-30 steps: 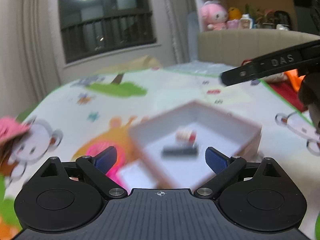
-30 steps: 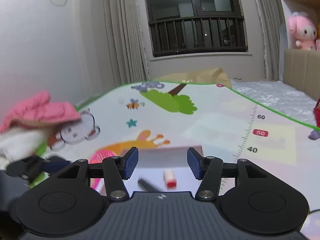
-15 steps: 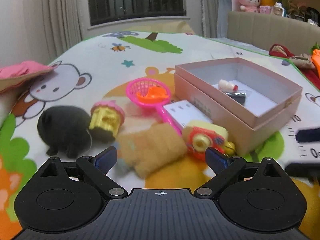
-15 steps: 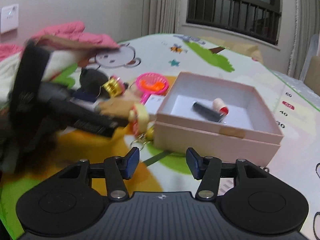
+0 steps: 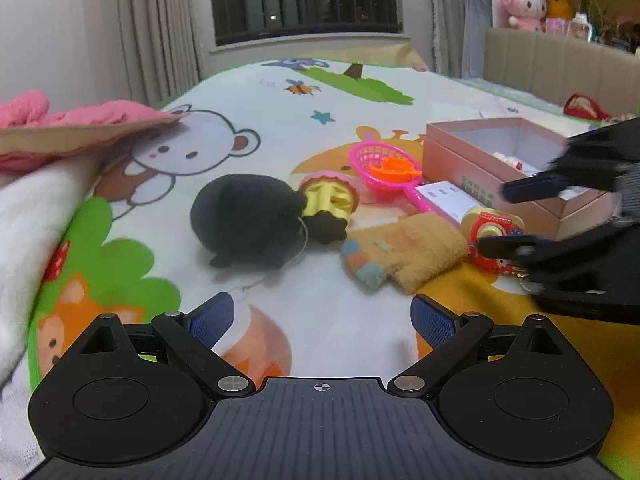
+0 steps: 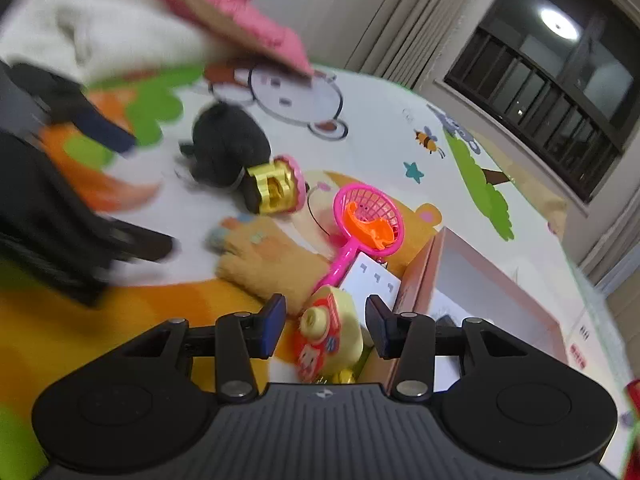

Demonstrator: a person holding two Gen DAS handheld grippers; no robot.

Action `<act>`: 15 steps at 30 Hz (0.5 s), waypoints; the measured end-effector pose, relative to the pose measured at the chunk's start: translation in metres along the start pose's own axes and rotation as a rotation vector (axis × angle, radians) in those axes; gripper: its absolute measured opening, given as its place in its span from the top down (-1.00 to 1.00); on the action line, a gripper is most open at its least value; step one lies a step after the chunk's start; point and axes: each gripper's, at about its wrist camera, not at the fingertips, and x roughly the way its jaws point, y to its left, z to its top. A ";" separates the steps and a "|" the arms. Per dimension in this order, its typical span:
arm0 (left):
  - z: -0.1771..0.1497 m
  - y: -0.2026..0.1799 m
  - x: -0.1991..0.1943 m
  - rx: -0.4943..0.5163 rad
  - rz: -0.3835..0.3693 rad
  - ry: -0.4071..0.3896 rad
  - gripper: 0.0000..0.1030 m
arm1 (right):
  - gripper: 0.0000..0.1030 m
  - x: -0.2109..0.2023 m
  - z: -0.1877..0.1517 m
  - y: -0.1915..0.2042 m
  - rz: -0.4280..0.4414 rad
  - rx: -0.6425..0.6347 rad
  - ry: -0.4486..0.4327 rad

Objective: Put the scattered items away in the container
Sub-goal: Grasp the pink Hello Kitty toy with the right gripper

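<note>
Right hand-held gripper (image 6: 324, 326) has swung down from beside the box since half a second ago; its open jaws now straddle the red-and-yellow toy camera (image 6: 326, 338) without clamping it. Left hand-held gripper (image 5: 320, 320) has pulled back a bit, jaws wide open and gripping nothing, hovering over bare play mat (image 5: 248, 92).

Toy camera lies against the near wall of the pink box (image 5: 472, 148), next to a white card (image 5: 444, 196). Box already holds a small white-and-red item (image 5: 510, 160); its other contents are hidden in these views.

Scattered on the mat:
- orange plush mitt (image 5: 404, 250), just beside the camera
- pink toy net (image 5: 384, 166) with an orange piece in it
- gold-and-pink toy (image 5: 330, 200) touching the black plush (image 5: 246, 220)

Right view is motion-blurred on its left side.
</note>
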 end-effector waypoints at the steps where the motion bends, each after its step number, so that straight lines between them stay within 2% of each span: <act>1: 0.000 0.003 -0.001 -0.006 -0.012 -0.004 -0.91 | 0.15 0.006 0.002 0.003 -0.007 -0.027 0.013; 5: 0.004 0.007 0.001 -0.010 -0.048 -0.014 -0.91 | 0.15 0.015 -0.003 0.013 -0.012 -0.119 0.050; 7: 0.008 0.004 0.004 0.004 -0.055 -0.016 -0.91 | 0.32 0.011 -0.006 0.014 -0.011 -0.140 0.040; 12: 0.023 -0.016 0.017 0.065 -0.132 -0.022 -0.92 | 0.32 -0.025 -0.023 -0.003 0.067 -0.064 0.030; 15: 0.036 -0.038 0.033 0.121 -0.170 -0.013 -0.93 | 0.32 -0.053 -0.044 -0.012 0.080 -0.005 0.026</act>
